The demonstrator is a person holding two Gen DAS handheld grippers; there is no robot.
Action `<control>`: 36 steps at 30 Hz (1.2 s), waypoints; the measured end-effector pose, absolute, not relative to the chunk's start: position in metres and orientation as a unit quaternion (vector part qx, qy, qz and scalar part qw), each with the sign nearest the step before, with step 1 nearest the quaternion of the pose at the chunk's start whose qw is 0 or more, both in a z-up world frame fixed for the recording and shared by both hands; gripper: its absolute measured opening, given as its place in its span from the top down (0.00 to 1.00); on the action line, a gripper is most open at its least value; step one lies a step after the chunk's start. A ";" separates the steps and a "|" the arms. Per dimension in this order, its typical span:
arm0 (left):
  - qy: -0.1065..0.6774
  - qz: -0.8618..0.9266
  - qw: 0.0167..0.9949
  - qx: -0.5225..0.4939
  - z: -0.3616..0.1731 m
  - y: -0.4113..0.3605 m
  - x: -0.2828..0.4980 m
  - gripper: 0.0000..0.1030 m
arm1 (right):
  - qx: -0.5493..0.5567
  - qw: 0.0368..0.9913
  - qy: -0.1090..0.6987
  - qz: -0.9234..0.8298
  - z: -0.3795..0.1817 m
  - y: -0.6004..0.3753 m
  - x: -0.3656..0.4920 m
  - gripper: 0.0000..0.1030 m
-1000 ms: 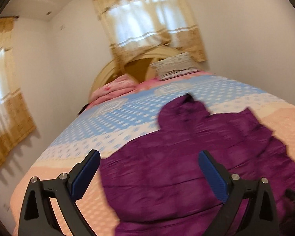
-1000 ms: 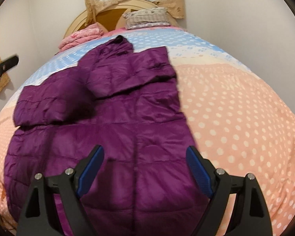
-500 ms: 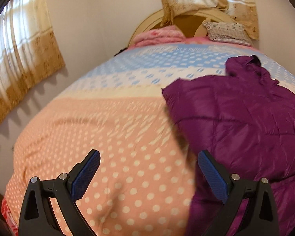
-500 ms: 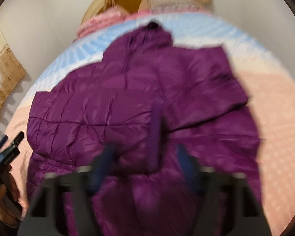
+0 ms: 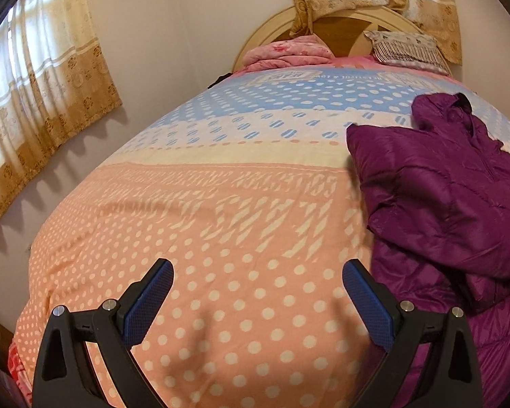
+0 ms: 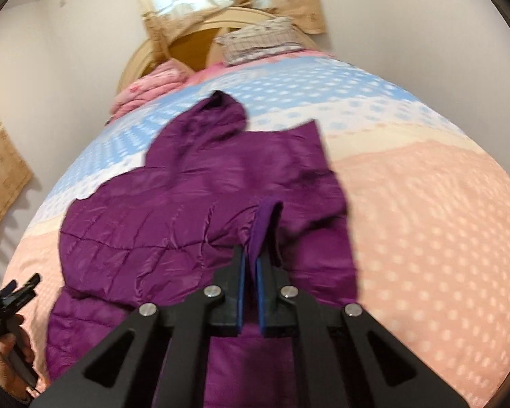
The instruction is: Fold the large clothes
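A large purple puffer jacket [image 6: 187,210] lies spread on the dotted bedspread [image 6: 425,224], hood toward the headboard. My right gripper [image 6: 251,255] is shut on a raised fold of the jacket's fabric [image 6: 265,217], which stands up between the blue pads. In the left wrist view the jacket [image 5: 452,197] is bunched at the right. My left gripper [image 5: 257,272] hangs open over the bare peach bedspread [image 5: 221,238], left of the jacket, with nothing between its fingers. The left gripper [image 6: 13,292] also shows at the right wrist view's left edge, held by a hand [image 6: 13,357].
A folded pink blanket [image 5: 289,51] and a patterned pillow [image 5: 408,47] lie by the rounded headboard [image 5: 343,27]. Curtained windows [image 5: 34,102] stand on the left wall and behind the bed. The bed's left edge runs close to the wall.
My right gripper went from wide open above the jacket to shut on a fold of it and pulled that fold up. My left gripper swung left off the jacket, then stayed over the bedspread.
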State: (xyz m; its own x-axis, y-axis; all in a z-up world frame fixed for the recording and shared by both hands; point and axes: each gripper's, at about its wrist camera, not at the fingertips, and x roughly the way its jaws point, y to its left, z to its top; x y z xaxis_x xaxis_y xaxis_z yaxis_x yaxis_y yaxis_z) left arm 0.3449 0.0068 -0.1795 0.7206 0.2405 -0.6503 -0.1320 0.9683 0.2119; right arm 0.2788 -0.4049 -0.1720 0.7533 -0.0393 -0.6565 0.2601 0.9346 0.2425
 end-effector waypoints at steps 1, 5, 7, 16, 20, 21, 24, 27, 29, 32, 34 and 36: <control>0.365 0.101 0.922 0.084 -0.181 0.002 0.348 0.03 | 0.159 0.921 0.342 -0.101 -0.176 -0.410 0.278 0.93; 0.368 0.085 0.921 0.096 -0.177 -0.016 0.355 0.03 | 0.146 0.916 0.352 -0.124 -0.189 -0.418 0.283 0.80; 0.356 0.078 0.925 0.104 -0.167 -0.027 0.359 0.03 | 0.124 0.918 0.350 -0.143 -0.186 -0.417 0.285 0.50; 0.337 0.025 0.938 0.079 -0.148 -0.080 0.412 0.03 | 0.112 0.939 0.293 -0.140 -0.139 -0.394 0.289 0.47; 0.371 0.027 0.920 0.120 -0.182 -0.112 0.437 0.03 | 0.097 0.931 0.336 -0.102 -0.167 -0.378 0.330 0.55; 0.374 0.031 0.918 0.127 -0.189 -0.116 0.440 0.03 | 0.099 0.926 0.350 -0.101 -0.178 -0.380 0.340 0.56; 0.378 0.028 0.916 0.134 -0.204 -0.124 0.443 0.03 | 0.100 0.915 0.372 -0.116 -0.203 -0.390 0.352 0.59; 0.377 0.024 0.915 0.142 -0.209 -0.128 0.445 0.03 | 0.106 0.915 0.373 -0.116 -0.211 -0.398 0.349 0.60; 0.385 0.019 0.912 0.139 -0.212 -0.127 0.449 0.03 | 0.105 0.914 0.375 -0.116 -0.213 -0.399 0.350 0.60; 0.394 0.012 0.910 0.125 -0.215 -0.123 0.452 0.03 | 0.105 0.912 0.380 -0.115 -0.217 -0.395 0.351 0.60; 0.393 0.012 0.911 0.122 -0.211 -0.121 0.449 0.03 | 0.103 0.911 0.383 -0.114 -0.216 -0.393 0.348 0.60; 0.392 0.016 0.913 0.107 -0.198 -0.113 0.442 0.03 | 0.097 0.911 0.386 -0.110 -0.215 -0.390 0.346 0.61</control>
